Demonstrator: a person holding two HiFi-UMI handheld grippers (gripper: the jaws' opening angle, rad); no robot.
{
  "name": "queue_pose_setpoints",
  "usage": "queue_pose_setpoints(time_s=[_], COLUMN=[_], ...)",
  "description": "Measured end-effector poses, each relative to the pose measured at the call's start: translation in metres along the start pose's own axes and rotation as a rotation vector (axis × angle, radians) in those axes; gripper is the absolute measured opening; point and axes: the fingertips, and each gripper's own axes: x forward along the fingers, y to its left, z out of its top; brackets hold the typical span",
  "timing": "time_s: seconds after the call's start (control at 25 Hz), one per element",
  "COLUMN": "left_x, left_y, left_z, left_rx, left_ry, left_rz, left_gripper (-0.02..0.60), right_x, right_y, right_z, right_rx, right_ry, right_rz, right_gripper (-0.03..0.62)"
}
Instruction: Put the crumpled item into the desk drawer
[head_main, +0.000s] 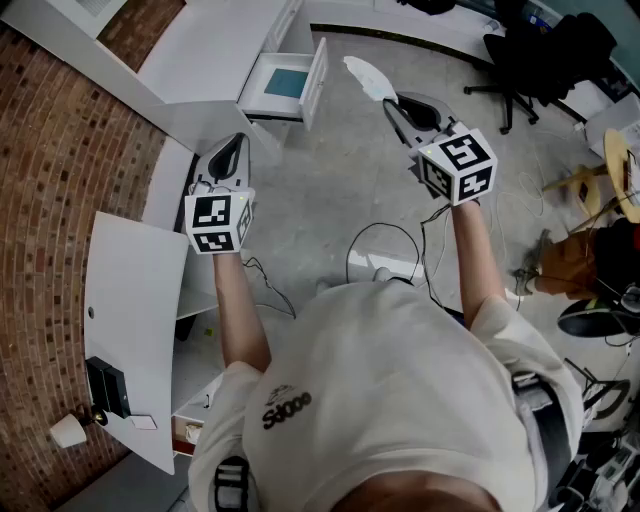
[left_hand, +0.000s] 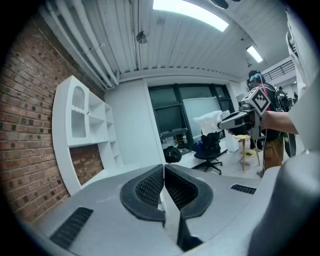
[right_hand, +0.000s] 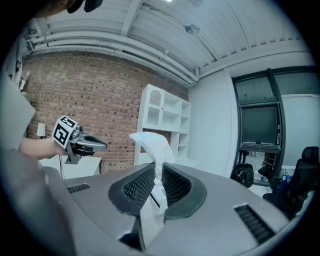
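- Crumpled item (head_main: 368, 78) — white, thin, creased sheet, bunched into a soft lobe. It sits pinched in the right gripper (head_main: 392, 104), in the air above the grey floor (head_main: 330, 190), just right of the open drawer and outside it.
- In the right gripper view the same wad (right_hand: 154, 144) rises from between the ribbed black pads (right_hand: 137, 186), puffed above them, with a flattened tail hanging below.
- Right gripper: jaws closed down on the item, parted only by the sheet's thickness.
- Drawer (head_main: 318, 82) — white box, pulled out of the white desk (head_main: 200, 50), with a bluish bottom panel showing.
- Left gripper (head_main: 238, 140) — held low to the left of the drawer, over the desk edge. Its pads (left_hand: 145, 187) meet at the tips, nothing between them.
- Marker cube (head_main: 218, 220), black-and-white squares, caps that gripper.
- Surroundings: rough red brick wall (head_main: 50, 150), a white arched shelf unit (right_hand: 165, 125), a black office chair (head_main: 530, 60).
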Motion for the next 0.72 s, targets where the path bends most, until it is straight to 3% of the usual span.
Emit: queue_pose_setpoints(time_s=[0.48,0.72], left_x=[0.030,0.053], left_y=[-0.048,-0.077], left_z=[0.019,0.034], left_rx=[-0.009,-0.001], left_ry=[0.004,0.004], left_rz=[0.048,0.079], left_gripper=[0.021,0.021], right_x=[-0.025,-0.033], right_y=[-0.057,-0.094], right_z=[-0.013,-0.017], right_rx=[-0.040,-0.009], right_ry=[-0.032,-0.066], right_rz=[0.017,0.063], right_gripper=[0.044,0.044])
